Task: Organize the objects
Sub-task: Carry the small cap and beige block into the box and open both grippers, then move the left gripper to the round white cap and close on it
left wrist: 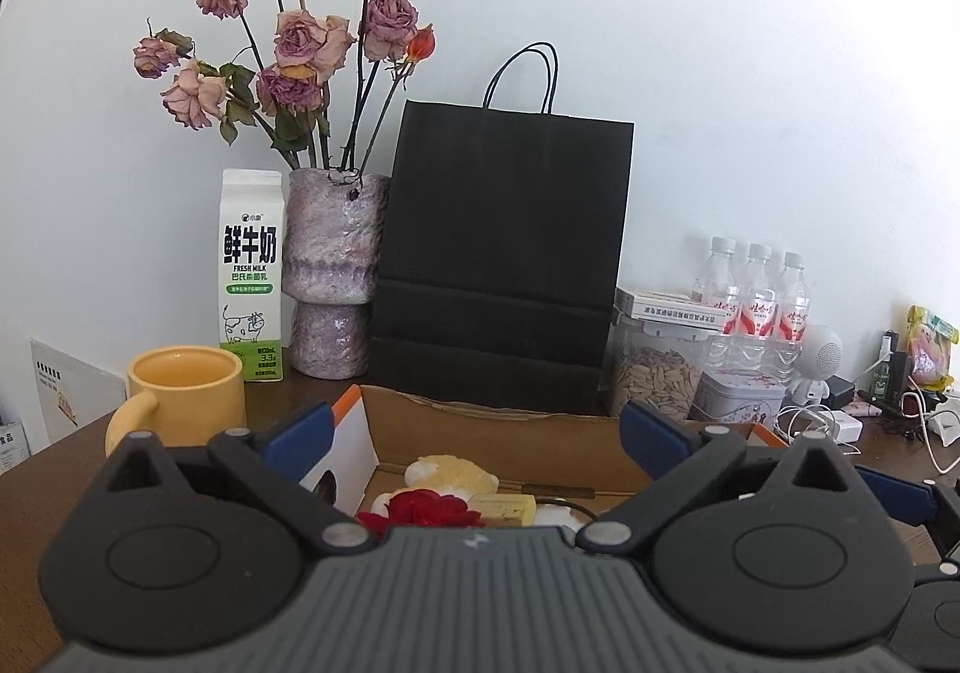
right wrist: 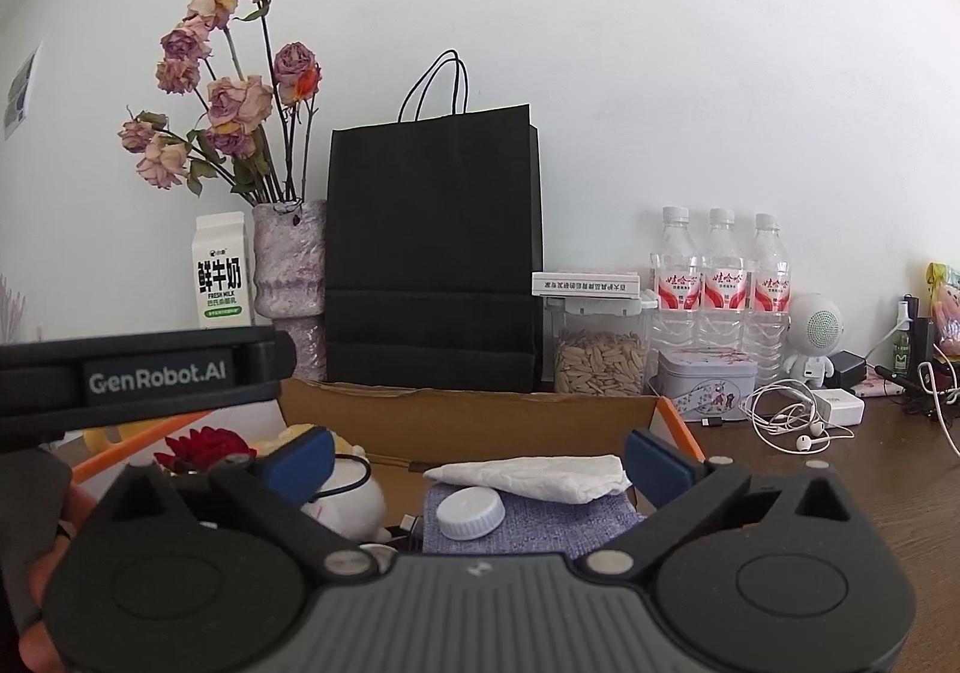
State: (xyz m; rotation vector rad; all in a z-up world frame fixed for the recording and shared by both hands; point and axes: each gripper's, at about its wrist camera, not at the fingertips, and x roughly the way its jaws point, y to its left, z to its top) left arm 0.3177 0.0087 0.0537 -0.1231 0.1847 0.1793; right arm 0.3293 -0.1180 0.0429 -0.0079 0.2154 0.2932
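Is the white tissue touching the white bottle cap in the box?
Apart. The right wrist view shows purple cloth between the tissue and the cap.

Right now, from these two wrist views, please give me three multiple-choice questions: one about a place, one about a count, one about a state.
1. Where does the white fresh-milk carton stand?
A. left of the mottled purple vase
B. inside the open cardboard box
C. on top of the black paper bag

2. How many clear water bottles with red labels stand in a row?
A. two
B. three
C. five

3. What is the state of the right hand-held gripper?
A. shut on the white plastic cap
B. shut on the white tissue
C. open, holding nothing

Answers: 1 A, the carton stands beside the vase on its left. 2 B, three caps show side by side. 3 C, its blue pads stand wide apart, and the cap and tissue lie loose between them.
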